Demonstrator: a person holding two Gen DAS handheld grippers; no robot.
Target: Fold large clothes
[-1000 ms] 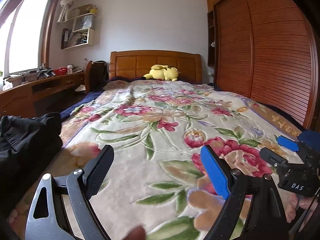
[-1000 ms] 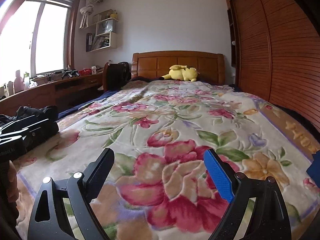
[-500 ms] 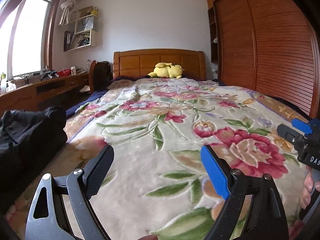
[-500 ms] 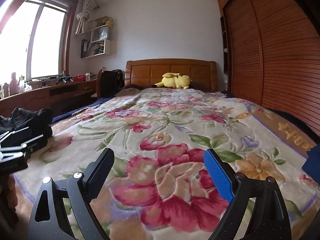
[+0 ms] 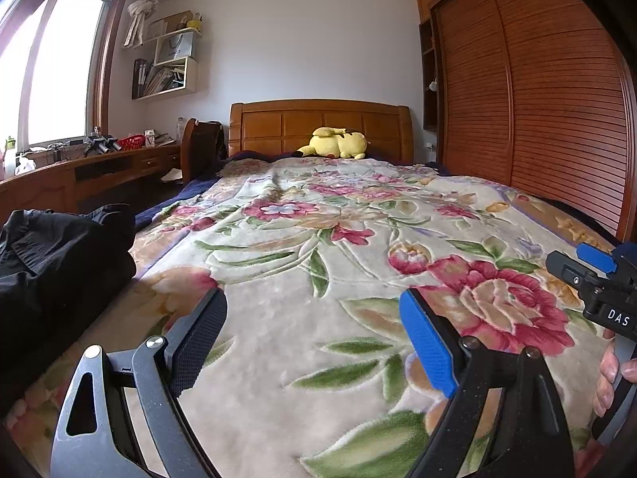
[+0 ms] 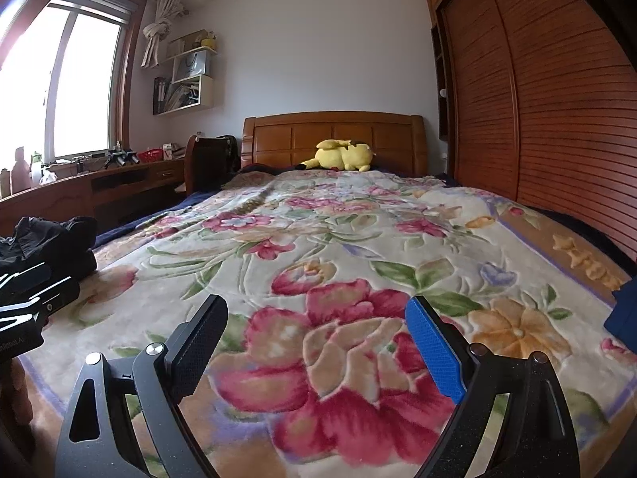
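A crumpled black garment [image 5: 59,263] lies at the near left corner of the bed; it also shows at the left edge of the right wrist view [image 6: 51,243]. My left gripper [image 5: 314,318] is open and empty, held above the floral blanket [image 5: 318,247], to the right of the garment and apart from it. My right gripper [image 6: 316,322] is open and empty above the blanket's middle [image 6: 338,263]. The right gripper's body shows at the right edge of the left wrist view [image 5: 597,290], and the left gripper's body at the left edge of the right wrist view [image 6: 28,306].
A yellow plush toy [image 5: 334,144] lies by the wooden headboard [image 5: 318,123]. A slatted wardrobe [image 5: 537,99] runs along the right side. A desk [image 5: 79,175] and a chair [image 5: 201,147] stand on the left under the window. A dark blue object [image 6: 623,310] sits at the bed's right edge.
Both grippers have tilted upward, so more wall and ceiling show. Both stay open and empty. The black garment has not moved.
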